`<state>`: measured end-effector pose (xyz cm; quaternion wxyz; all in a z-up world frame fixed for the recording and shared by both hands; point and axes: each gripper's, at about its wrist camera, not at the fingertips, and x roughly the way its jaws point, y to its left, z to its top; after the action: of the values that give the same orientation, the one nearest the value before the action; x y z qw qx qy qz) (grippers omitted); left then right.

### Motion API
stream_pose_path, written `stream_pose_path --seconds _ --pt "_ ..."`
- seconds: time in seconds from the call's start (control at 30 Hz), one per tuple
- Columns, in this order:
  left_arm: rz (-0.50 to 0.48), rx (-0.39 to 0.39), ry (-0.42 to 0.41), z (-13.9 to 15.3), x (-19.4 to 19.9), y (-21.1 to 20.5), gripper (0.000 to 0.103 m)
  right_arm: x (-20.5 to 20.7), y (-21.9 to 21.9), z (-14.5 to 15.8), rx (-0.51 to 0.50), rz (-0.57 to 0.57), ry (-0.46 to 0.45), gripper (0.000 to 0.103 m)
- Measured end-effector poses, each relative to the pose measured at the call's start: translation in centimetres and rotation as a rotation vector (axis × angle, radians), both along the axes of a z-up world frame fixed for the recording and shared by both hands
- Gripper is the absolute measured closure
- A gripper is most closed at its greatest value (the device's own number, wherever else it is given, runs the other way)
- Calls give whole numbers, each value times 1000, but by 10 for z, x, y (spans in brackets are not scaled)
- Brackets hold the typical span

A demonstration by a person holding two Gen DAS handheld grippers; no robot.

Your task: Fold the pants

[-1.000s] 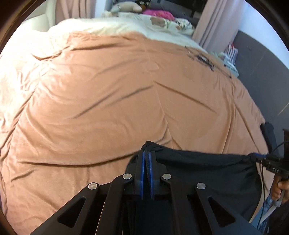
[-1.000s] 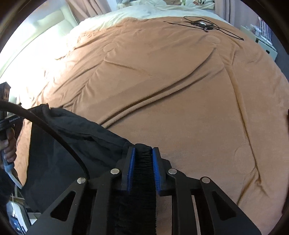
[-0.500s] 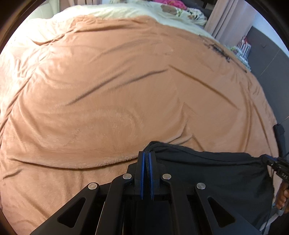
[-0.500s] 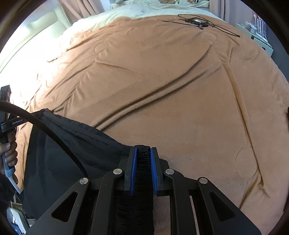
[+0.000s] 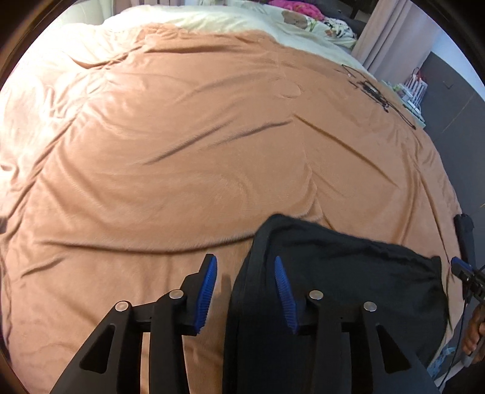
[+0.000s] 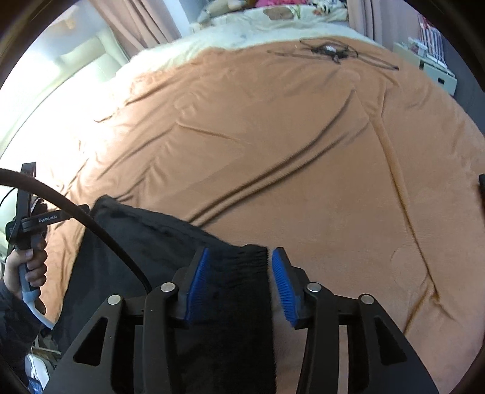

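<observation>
The black pants [image 5: 342, 285] lie at the near edge of the tan blanket [image 5: 212, 145]. In the left wrist view my left gripper [image 5: 245, 291] is open; the pants' left corner lies loose between its blue pads, nearer the right pad [image 5: 283, 294]. In the right wrist view the pants [image 6: 145, 242] spread to the left, and their ribbed edge [image 6: 248, 272] lies between the spread pads of my open right gripper [image 6: 239, 282]. The other hand-held gripper [image 6: 27, 224] shows at the far left.
The tan blanket [image 6: 303, 136] covers most of the bed. A tangle of black cable [image 6: 330, 50] lies at its far right. Pale bedding with pillows and soft toys [image 5: 300, 18] lies at the head. A dark wall and shelf [image 5: 448, 100] stand to the right.
Both grippers were shut on the pants' top corners and holding them above the blanket. Now both have opened, and the pants rest on the blanket.
</observation>
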<state>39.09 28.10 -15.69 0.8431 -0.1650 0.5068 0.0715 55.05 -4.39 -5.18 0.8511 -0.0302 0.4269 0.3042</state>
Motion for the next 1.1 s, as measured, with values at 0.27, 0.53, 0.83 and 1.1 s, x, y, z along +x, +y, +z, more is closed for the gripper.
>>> stream_pose_path --seconds 0.27,0.53,0.83,1.1 --pt "15 -33 -23 11 -54 2 55 -46 3 3 3 47 -24 61" --pt "43 -43 -26 5 -99 -11 55 -80 5 3 36 88 -28 61" --pt "77 -32 -31 -7 -141 -31 54 -105 21 -10 39 142 -14 61" --pt "106 -22 -34 -17 -169 -48 54 -117 37 -25 15 162 -2 61"
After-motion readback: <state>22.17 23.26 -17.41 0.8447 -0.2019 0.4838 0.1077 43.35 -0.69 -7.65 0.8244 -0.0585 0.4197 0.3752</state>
